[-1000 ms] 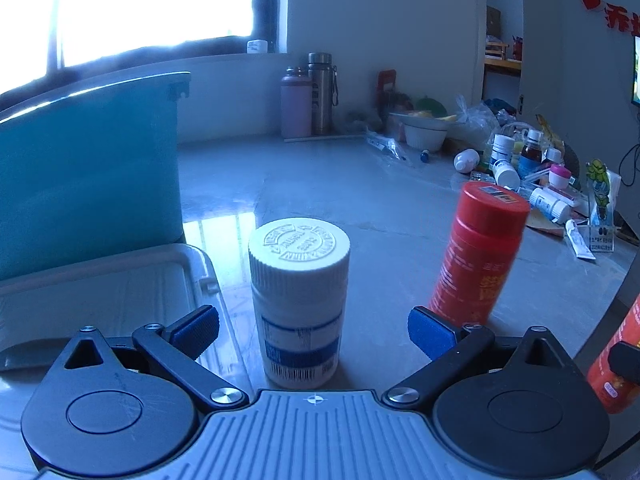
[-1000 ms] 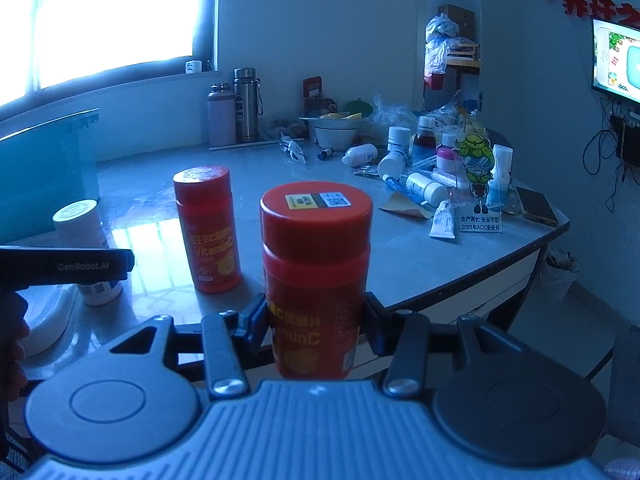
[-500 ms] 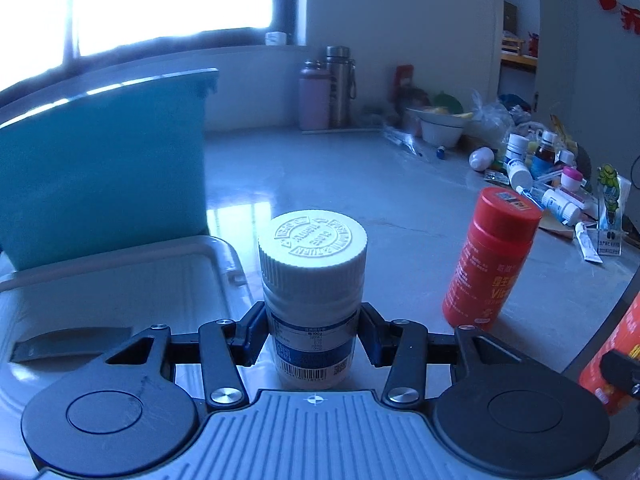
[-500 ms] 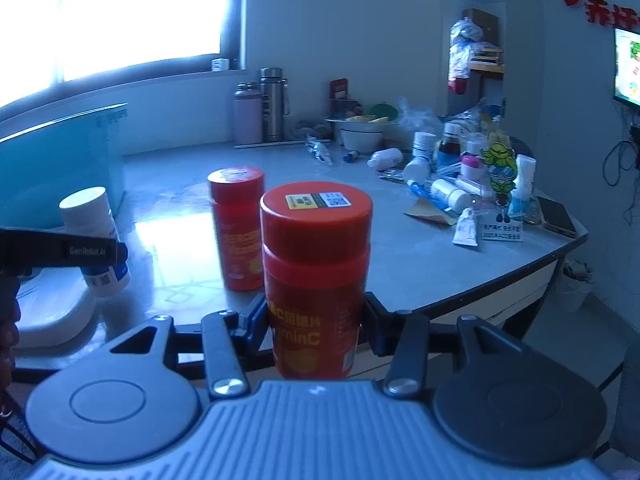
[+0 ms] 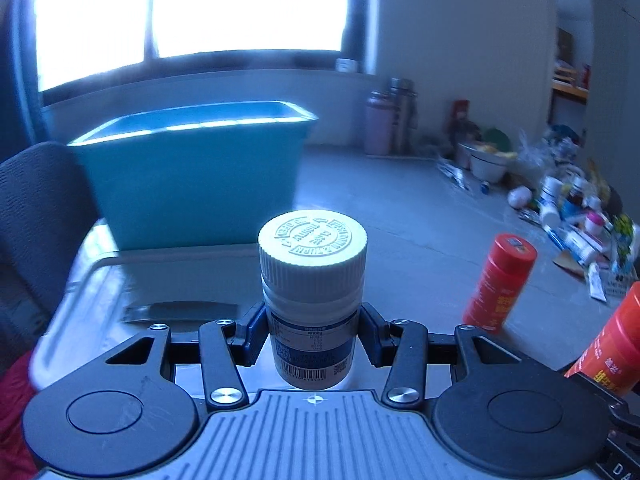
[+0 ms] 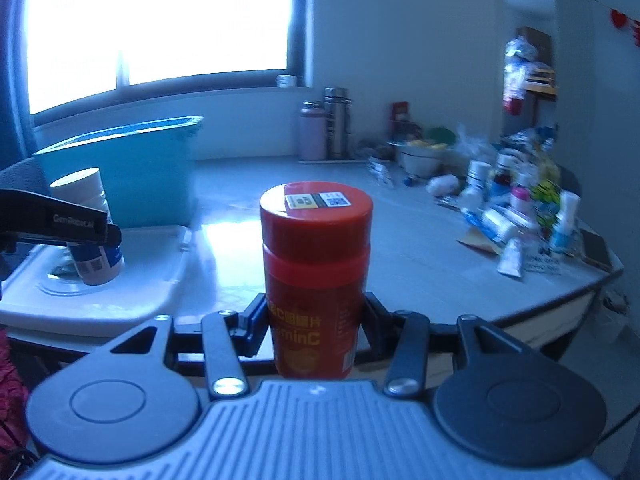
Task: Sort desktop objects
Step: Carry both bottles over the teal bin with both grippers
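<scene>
While the left gripper [image 5: 313, 338] pinches a white ribbed-cap pill bottle [image 5: 312, 296] at frame centre, the right gripper [image 6: 314, 330] clamps a red plastic vitamin bottle [image 6: 316, 280] mid-frame, teal plastic bin [image 6: 132, 168] upper left.

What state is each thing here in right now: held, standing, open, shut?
White pill bottle: capped, upright, held by left gripper.
Red vitamin C bottle: capped, upright, held by right gripper.
Second red bottle: capped, standing on table.
Teal bin: open-topped.
</scene>
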`<state>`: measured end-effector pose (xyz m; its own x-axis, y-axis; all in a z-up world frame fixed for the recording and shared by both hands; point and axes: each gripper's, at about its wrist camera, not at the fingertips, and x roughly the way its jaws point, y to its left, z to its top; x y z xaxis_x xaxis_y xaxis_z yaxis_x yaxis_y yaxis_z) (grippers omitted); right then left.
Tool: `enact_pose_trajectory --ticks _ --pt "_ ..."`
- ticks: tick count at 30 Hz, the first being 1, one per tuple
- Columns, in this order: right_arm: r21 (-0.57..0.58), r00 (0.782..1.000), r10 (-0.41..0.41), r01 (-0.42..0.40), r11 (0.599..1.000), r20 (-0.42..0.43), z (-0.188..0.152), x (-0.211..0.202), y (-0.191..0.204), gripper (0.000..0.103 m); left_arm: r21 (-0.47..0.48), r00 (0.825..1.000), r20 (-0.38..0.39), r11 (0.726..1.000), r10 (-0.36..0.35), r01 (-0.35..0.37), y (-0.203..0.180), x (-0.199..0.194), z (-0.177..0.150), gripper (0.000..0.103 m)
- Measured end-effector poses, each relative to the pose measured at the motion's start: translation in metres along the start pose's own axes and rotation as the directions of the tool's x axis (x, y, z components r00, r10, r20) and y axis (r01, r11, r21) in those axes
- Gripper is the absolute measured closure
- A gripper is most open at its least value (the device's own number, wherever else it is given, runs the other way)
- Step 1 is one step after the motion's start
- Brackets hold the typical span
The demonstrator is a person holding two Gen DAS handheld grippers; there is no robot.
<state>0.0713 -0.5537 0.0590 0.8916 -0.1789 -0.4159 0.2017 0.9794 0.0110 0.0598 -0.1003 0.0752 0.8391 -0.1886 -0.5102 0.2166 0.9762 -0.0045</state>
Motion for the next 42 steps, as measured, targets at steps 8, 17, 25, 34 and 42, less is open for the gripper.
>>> enact_pose_trajectory --ticks 8,17,25,34,42 --pt "-0.036 0.992 0.123 -0.123 0.992 0.017 0.03 -0.009 0.054 0.054 -0.053 0.992 0.0 0.99 0.129 -0.128 0.049 -0.029 0.031 0.055" --pt "-0.071 0.978 0.201 -0.197 0.978 0.055 0.07 0.002 0.143 0.054 -0.069 0.979 -0.011 0.977 0.202 -0.202 0.097 -0.012 0.077 0.055" --pt "-0.104 0.961 0.261 -0.251 0.962 0.091 0.115 0.019 0.24 0.054 -0.073 0.975 0.015 0.973 0.222 -0.221 0.134 0.019 0.135 0.055" --pt "-0.099 0.952 0.27 -0.257 0.961 0.144 0.164 0.049 0.314 0.054 -0.065 0.971 0.062 0.971 0.232 -0.228 0.169 0.052 0.213 0.055" --pt "-0.105 0.96 0.242 -0.229 0.968 0.142 0.183 0.083 0.346 0.054 -0.069 0.98 0.044 0.979 0.196 -0.193 0.191 0.105 0.25 0.055"
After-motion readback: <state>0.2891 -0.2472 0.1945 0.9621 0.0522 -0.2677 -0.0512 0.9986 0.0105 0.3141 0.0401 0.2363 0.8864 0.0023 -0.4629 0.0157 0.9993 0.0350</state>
